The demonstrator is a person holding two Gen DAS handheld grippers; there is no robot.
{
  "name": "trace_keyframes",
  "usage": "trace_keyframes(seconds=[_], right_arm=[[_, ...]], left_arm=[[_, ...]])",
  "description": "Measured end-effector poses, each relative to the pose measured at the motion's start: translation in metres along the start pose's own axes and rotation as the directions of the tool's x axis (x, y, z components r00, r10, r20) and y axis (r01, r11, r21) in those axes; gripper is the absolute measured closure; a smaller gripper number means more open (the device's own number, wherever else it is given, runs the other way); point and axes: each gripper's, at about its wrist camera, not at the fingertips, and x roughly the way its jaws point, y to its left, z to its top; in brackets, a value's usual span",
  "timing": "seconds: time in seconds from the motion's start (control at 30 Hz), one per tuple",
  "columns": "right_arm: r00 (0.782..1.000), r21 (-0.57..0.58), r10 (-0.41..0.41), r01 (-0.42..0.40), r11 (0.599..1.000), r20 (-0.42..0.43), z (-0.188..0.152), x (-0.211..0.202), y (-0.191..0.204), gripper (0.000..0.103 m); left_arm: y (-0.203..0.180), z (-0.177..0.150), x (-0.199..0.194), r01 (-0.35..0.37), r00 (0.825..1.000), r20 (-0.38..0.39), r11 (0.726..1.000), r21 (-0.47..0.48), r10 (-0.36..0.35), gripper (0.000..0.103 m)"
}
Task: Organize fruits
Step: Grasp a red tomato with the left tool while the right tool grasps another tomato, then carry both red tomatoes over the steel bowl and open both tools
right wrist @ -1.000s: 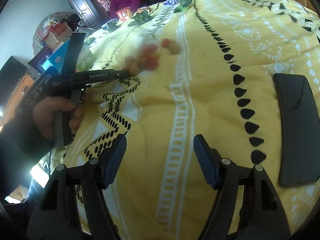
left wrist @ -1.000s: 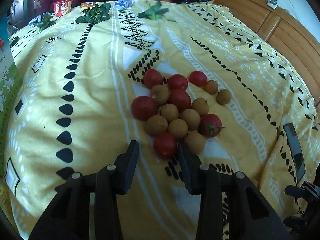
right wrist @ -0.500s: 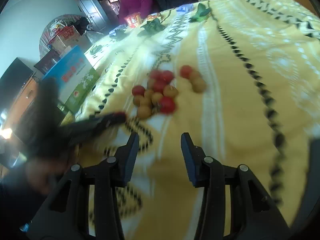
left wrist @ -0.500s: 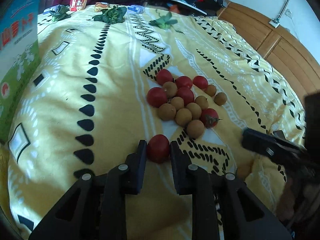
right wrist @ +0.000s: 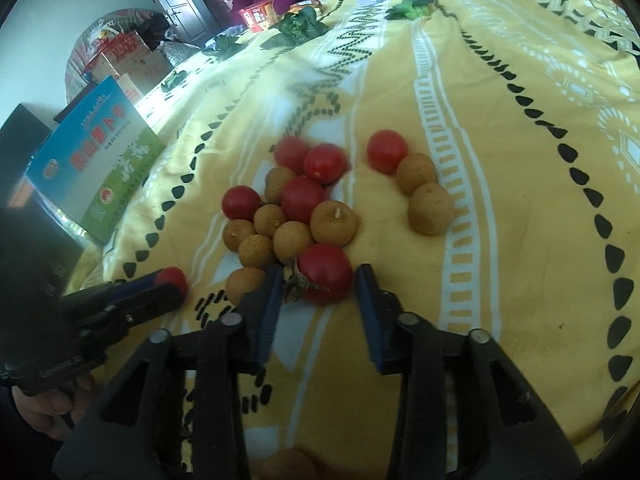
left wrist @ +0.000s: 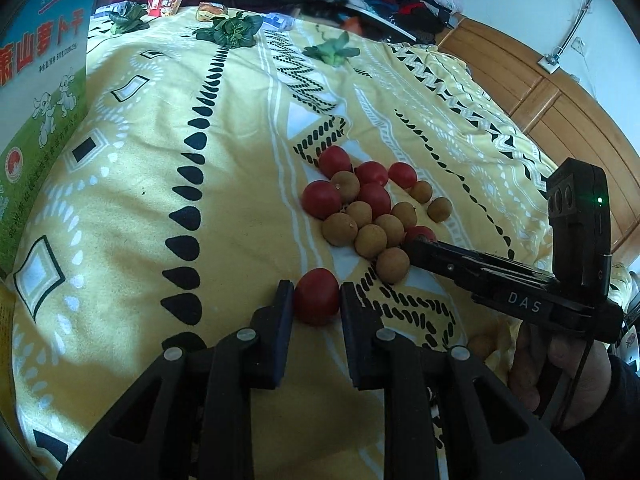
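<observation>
left gripper [left wrist: 316, 300]: clamped on tomato [left wrist: 316, 297], apart from pile [left wrist: 370, 208]
right gripper [right wrist: 316, 286]: closing around stemmed tomato [right wrist: 325, 273]; contact unclear

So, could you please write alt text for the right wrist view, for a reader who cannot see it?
The right gripper is closing around a red tomato with a green stem at the near edge of a cluster of tomatoes and brown longans on a yellow patterned bedspread. At lower left, the left gripper holds another tomato.
</observation>
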Motion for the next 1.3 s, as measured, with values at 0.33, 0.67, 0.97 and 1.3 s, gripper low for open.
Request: trace_keyframes(seconds=[0.33,0.67,0.97,1.3], right_arm=[[0.996,-0.051,-0.018,0.022,0.998,0.089,0.001,-0.06,0.027,0.071],[0.982,-0.188,0.058,-0.023,0.982,0.181,0.011,-0.121,0.125,0.071],[0.955,-0.385,0.231,-0.146,0.911,0.185,0.022,-0.135,0.274,0.071],[0.921,-0.529,0.388,-0.315,0.788,0.029,0.0,-0.1,0.428,0.071]], left_arm=[[-0.009,0.013,-0.075,-0.026,0.992,0.126,1.0,-0.003,0.027,0.08],[0.023,0.01,-0.228,-0.147,0.927,0.333,0.984,-0.097,0.172,0.08],[0.127,-0.026,-0.376,-0.265,0.807,0.43,0.899,-0.349,0.405,0.08],[0.229,-0.084,-0.448,-0.339,0.729,0.368,0.772,-0.538,0.577,0.08]])
